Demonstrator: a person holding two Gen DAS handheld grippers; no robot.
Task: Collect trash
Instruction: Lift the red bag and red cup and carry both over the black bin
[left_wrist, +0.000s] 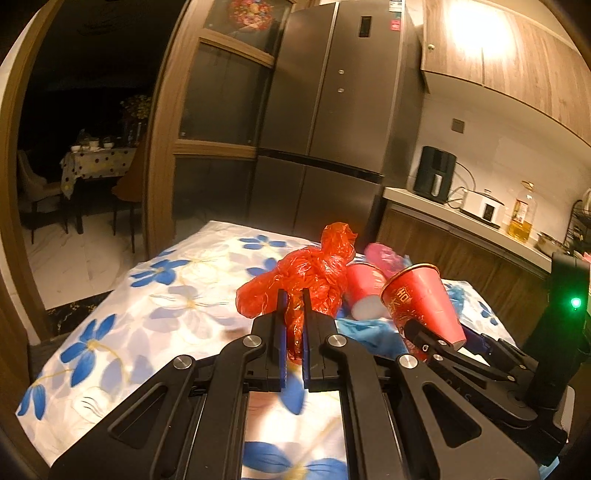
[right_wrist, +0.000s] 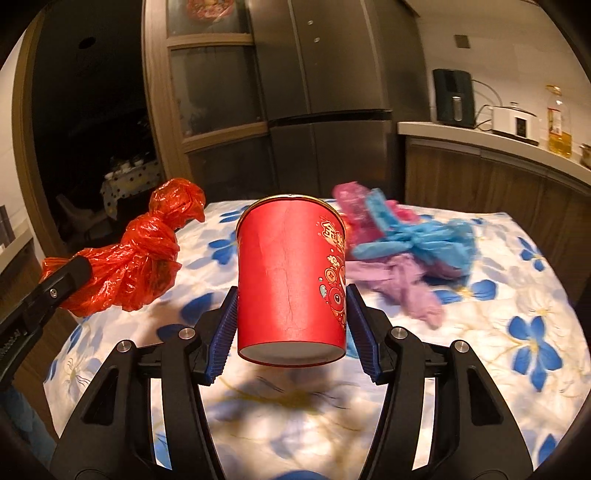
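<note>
The left gripper (left_wrist: 294, 314) is pinched nearly closed on a twisted neck of the knotted red plastic bag (left_wrist: 314, 275), whose crumpled body bulges ahead of the blue pads and stands lifted off the table (left_wrist: 110, 302), which is covered with a white cloth printed with blue flowers. In the right wrist view that same red bag (right_wrist: 144, 266) hangs at the left, over the table's left edge, with the tip of the left gripper clamped on its lower end. The right gripper (right_wrist: 291, 314) holds a red paper cup (right_wrist: 290, 280) with gold rim and festive print; the ribbed blue pads (right_wrist: 225, 332) press on both of its sides, the jaws standing about half wide, and the cup is tilted with its base toward the camera and raised above the cloth, its shadow lying beneath. In the left wrist view this held cup (left_wrist: 424, 302) shows at the right, just beside a second red paper cup (left_wrist: 364, 291) that lies on its side on the cloth with its white inside facing the camera, close behind the red bag. Toward the table's far right corner lies a loose heap of bags touching one another: a pink bag (right_wrist: 351, 206) farthest back, a blue bag (right_wrist: 417, 236) knotted across it, and a purple bag (right_wrist: 402, 284) nearest. Beyond the far edge stand a dark refrigerator (left_wrist: 332, 110) and a kitchen counter (right_wrist: 480, 142) carrying a bottle of oil (right_wrist: 559, 127).
</note>
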